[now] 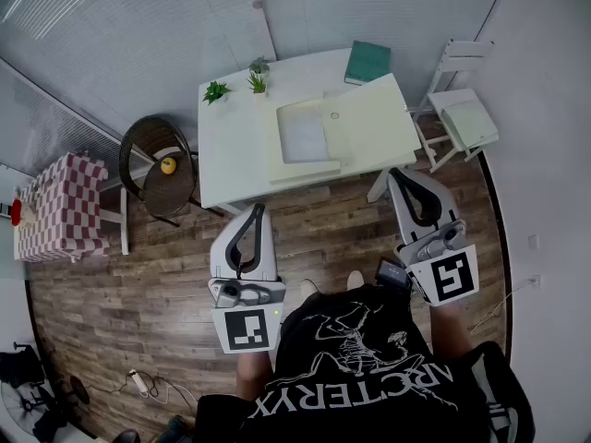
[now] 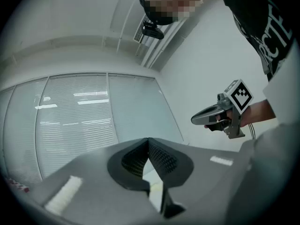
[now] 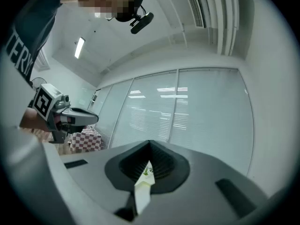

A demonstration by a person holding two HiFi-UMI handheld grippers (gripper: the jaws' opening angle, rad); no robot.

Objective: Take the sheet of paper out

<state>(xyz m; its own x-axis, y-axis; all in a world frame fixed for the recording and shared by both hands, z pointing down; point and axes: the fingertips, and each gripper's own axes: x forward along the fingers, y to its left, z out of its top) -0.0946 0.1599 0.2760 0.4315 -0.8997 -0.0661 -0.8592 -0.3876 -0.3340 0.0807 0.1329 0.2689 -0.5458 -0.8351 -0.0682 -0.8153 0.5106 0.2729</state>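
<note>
A pale grey sheet [image 1: 303, 132] lies on a wide pale yellow folder [image 1: 369, 123] on the white table [image 1: 231, 146]. Both grippers hang level over the wooden floor, short of the table's near edge and touching nothing. My left gripper [image 1: 259, 209] [image 2: 148, 140] has its jaws together with nothing between them. My right gripper [image 1: 397, 173] [image 3: 150, 144] is also shut and empty. Each gripper view shows the other gripper held out to the side. Through the right jaws' slit I glimpse the table edge and a small plant [image 3: 147, 171].
A teal book [image 1: 367, 63] and two small potted plants [image 1: 216, 91] stand at the table's far side. A dark round chair [image 1: 159, 164] holding a yellow object is left of the table, with a checked-cloth table [image 1: 57, 206] beyond. A white chair [image 1: 462, 109] stands at the right.
</note>
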